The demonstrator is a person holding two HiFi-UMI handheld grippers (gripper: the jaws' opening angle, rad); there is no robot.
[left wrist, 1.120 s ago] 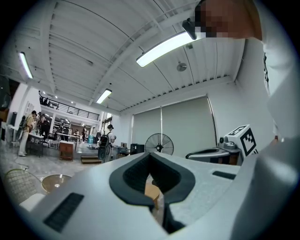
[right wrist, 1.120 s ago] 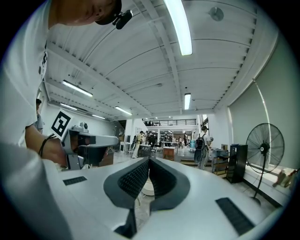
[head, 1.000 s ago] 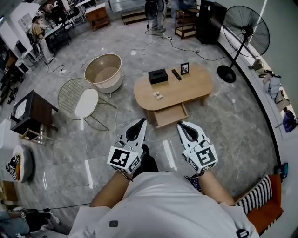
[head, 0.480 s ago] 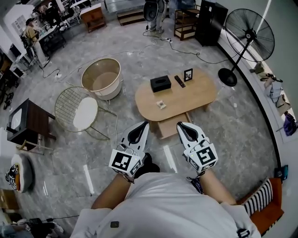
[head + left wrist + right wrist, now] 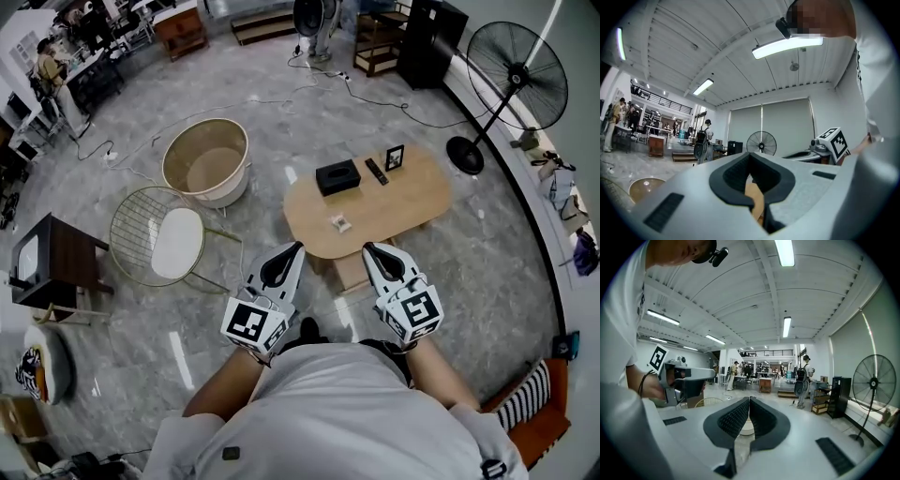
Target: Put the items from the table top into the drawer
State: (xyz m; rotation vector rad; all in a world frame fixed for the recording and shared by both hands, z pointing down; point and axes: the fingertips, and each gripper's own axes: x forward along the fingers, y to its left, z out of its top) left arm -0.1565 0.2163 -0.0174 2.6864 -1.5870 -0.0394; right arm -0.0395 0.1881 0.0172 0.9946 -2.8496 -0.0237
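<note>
Table (image 5: 403, 202) nearer now, items (image 5: 338, 176) beyond left tongs (image 5: 292, 248) and right tongs (image 5: 369, 248), both clenched empty.

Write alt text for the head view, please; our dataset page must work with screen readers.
Seen from above, a person holds a left gripper and a right gripper, both shut and empty, toward an oval wooden coffee table with its drawer pulled open. On the table sit a black box, a remote, a small picture frame and a small pale item.

I note a large open lab hall staged as a living room: coffee table (image 5: 412, 197), pedestal fan (image 5: 516, 66), far-left workbenches (image 5: 94, 77), ceiling strip lights (image 5: 787, 46).
</note>
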